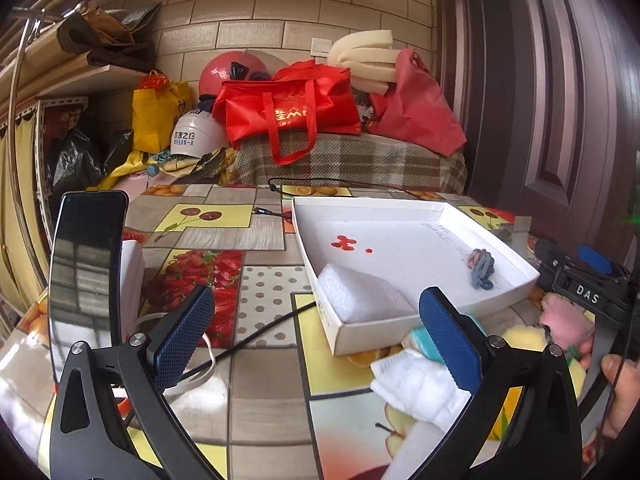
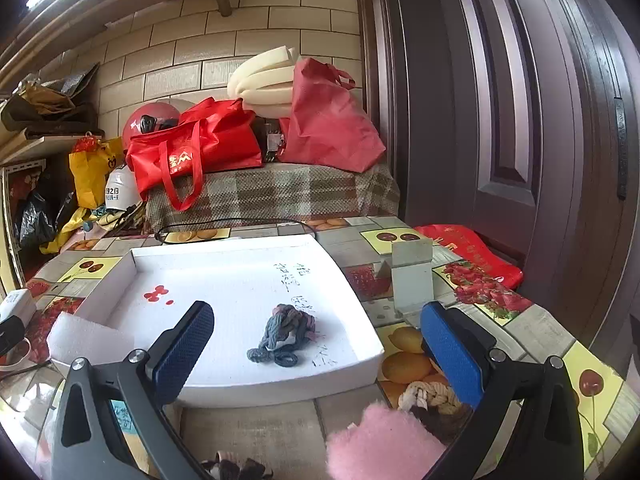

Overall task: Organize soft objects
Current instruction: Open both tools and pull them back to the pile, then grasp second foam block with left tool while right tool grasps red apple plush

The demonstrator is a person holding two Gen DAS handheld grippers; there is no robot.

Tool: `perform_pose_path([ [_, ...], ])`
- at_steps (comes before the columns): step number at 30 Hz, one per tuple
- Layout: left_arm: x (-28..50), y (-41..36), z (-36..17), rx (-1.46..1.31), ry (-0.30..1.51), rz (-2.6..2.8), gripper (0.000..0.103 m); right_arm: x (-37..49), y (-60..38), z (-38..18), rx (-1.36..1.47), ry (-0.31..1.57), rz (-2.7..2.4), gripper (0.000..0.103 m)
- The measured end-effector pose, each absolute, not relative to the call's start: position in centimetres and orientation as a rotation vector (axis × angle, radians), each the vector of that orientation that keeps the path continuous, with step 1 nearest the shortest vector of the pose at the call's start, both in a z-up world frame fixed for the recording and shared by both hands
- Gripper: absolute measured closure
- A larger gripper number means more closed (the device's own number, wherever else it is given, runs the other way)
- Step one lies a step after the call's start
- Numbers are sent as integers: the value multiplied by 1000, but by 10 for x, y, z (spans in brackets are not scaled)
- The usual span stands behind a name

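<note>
A shallow white box (image 1: 496, 240) (image 2: 368, 344) lies on the table. In it are a white foam block (image 1: 360, 292) (image 2: 80, 340) and a grey-pink yarn bundle (image 1: 482, 266) (image 2: 286, 330). My left gripper (image 1: 320, 336) is open above the table, left of a white padded cloth (image 1: 420, 384) and a teal item (image 1: 420, 340). My right gripper (image 2: 320, 348) is open over the box's near edge; it also shows in the left wrist view (image 1: 588, 280). A fluffy pink piece (image 2: 380, 444) (image 1: 564, 320) and a braided rope (image 2: 424, 396) lie in front of the box.
A phone (image 1: 86, 268) stands at the left with a white charger (image 1: 134, 276) and black cable (image 1: 256, 332). A grey folded card (image 2: 412, 280) stands right of the box. Red bags (image 1: 288, 112) and helmets sit behind the table; a dark door (image 2: 520, 120) is on the right.
</note>
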State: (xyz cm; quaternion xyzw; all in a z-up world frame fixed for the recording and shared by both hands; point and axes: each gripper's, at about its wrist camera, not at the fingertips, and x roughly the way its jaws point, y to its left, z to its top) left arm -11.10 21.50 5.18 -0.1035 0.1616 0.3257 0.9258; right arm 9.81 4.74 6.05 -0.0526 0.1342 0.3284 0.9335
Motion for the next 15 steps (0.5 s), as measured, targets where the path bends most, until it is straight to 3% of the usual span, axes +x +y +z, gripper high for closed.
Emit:
perform_pose_path([
  [5, -124, 178, 51, -133, 379, 571, 0, 87, 27, 57, -117, 326, 684, 0],
  [10, -119, 166, 37, -180, 556, 423, 0, 72, -9, 51, -143, 408, 758, 0],
  [15, -106, 157, 15, -232, 729, 300, 0, 50, -65, 52, -184, 373, 787, 0],
])
